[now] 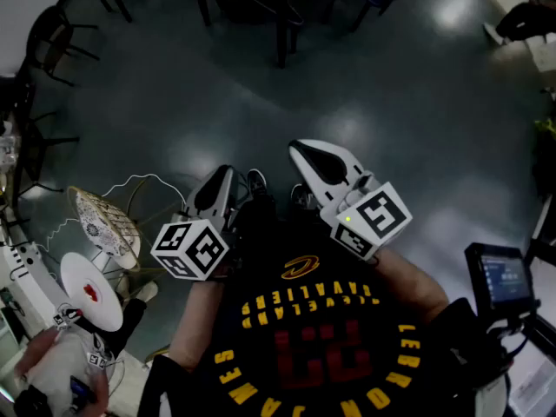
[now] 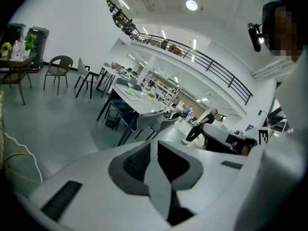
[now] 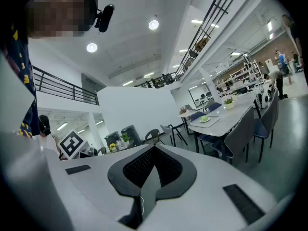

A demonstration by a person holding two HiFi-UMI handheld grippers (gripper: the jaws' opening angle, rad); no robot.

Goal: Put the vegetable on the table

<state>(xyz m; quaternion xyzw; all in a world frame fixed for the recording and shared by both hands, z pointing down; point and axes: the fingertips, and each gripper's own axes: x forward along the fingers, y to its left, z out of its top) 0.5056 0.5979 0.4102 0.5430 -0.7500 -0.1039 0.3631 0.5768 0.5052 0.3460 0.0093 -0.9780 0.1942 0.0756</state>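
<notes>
Standing over bare floor (image 1: pixel 408 94), holding both tools up in front of the chest. Holding the left gripper (image 2: pixel 155 150) with its jaws pressed fully together on nothing, and the right gripper (image 3: pixel 153 154) the same, jaws closed and empty.

Not yet carrying any vegetable, and not managing to tell where it is. Seeing a pale green lump (image 3: pixel 205 119) on a tray (image 3: pixel 219 121) on the long tabletop (image 3: pixel 240 110), well ahead in the right gripper view, and a small red thing (image 1: pixel 92 293) on a white round disc (image 1: pixel 74 278) low at the left of the head view. Finding both too small to name.

Risking, by judgement, a wasted walk toward the wrong item. Risking also a push instead of a grasp if reaching in with jaws shut, sending a round vegetable rolling off its support.

Watching for the thin cable (image 1: pixel 139 178) looping across the floor beside the wicker chair (image 1: pixel 104 224), close to the feet and likely to snag a step leftward. Noting chairs (image 3: pixel 238 131) crowding the near edge of the long tabletop, and a screen (image 1: pixel 502 276) standing just to the right.
</notes>
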